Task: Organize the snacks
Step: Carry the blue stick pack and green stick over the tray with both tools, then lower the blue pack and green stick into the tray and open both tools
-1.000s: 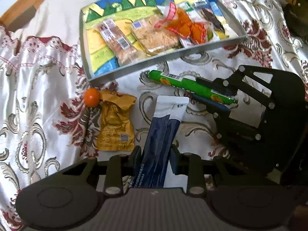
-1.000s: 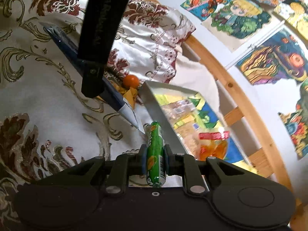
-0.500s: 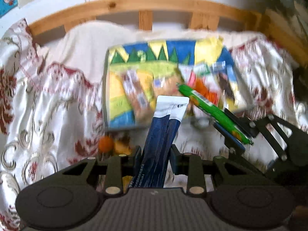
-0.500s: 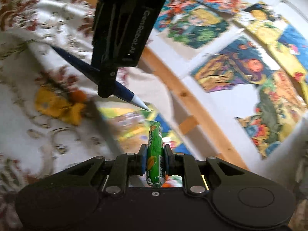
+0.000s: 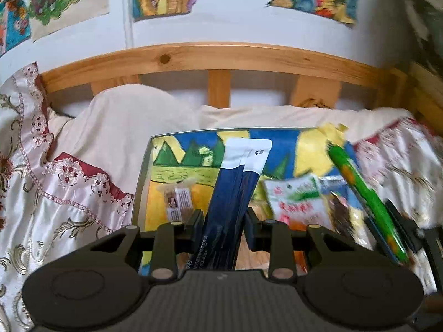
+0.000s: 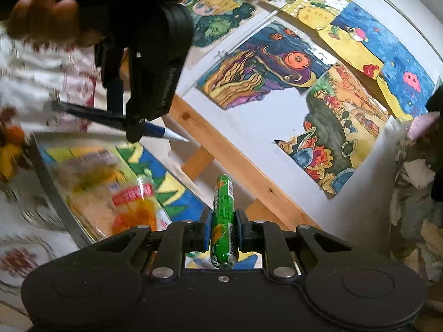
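A home bedroom, likely a child's. A wooden bed frame with slats runs along a white wall covered in hand-coloured drawings. An embroidered satin bedspread and a cream sheet cover the mattress, where a painted tray holds snack packets.

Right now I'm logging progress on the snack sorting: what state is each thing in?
Left claw: shut on the navy packet, held above the tray.
Right claw: shut on the green stick.
Tray: on the bedspread, holding several packets.
Yellow pouch: outside the tray.
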The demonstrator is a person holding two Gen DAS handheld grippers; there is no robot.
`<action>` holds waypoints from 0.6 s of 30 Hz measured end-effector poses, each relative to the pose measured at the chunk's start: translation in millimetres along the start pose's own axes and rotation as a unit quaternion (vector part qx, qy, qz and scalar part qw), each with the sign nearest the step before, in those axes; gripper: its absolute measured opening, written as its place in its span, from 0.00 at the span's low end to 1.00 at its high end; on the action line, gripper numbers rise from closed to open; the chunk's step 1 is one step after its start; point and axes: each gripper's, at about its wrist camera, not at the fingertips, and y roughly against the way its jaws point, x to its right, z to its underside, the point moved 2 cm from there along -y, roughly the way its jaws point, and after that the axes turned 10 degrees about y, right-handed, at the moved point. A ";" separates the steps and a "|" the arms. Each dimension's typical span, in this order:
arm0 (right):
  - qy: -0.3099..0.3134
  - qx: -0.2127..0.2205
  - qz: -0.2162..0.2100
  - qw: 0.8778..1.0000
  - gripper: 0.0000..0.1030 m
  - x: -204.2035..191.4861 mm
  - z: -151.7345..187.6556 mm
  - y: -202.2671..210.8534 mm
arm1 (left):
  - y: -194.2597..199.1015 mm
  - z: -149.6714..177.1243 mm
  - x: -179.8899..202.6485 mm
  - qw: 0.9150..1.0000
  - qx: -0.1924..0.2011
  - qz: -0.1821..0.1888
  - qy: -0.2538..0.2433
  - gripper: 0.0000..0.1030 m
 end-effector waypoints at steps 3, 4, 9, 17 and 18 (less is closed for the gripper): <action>0.004 -0.011 -0.007 1.000 0.18 -8.4 8.3 -15.5 | -26.1 -3.3 -0.1 1.000 -0.006 -0.024 0.020 0.33; -0.003 -0.017 -0.012 1.000 0.18 -9.8 10.2 -19.9 | -31.8 -3.8 -1.0 0.999 -0.007 -0.025 0.026 0.33; -0.073 -0.045 -0.041 0.995 0.18 -6.0 19.6 -40.5 | -62.6 -2.9 -3.2 0.998 -0.018 -0.038 0.046 0.33; -0.136 -0.075 -0.074 0.985 0.18 -7.7 27.8 -57.6 | -90.7 0.7 -2.8 0.997 -0.027 -0.036 0.061 0.33; -0.143 -0.079 -0.078 0.984 0.18 -7.6 28.8 -59.7 | -92.7 1.2 -2.4 0.997 -0.028 -0.036 0.060 0.33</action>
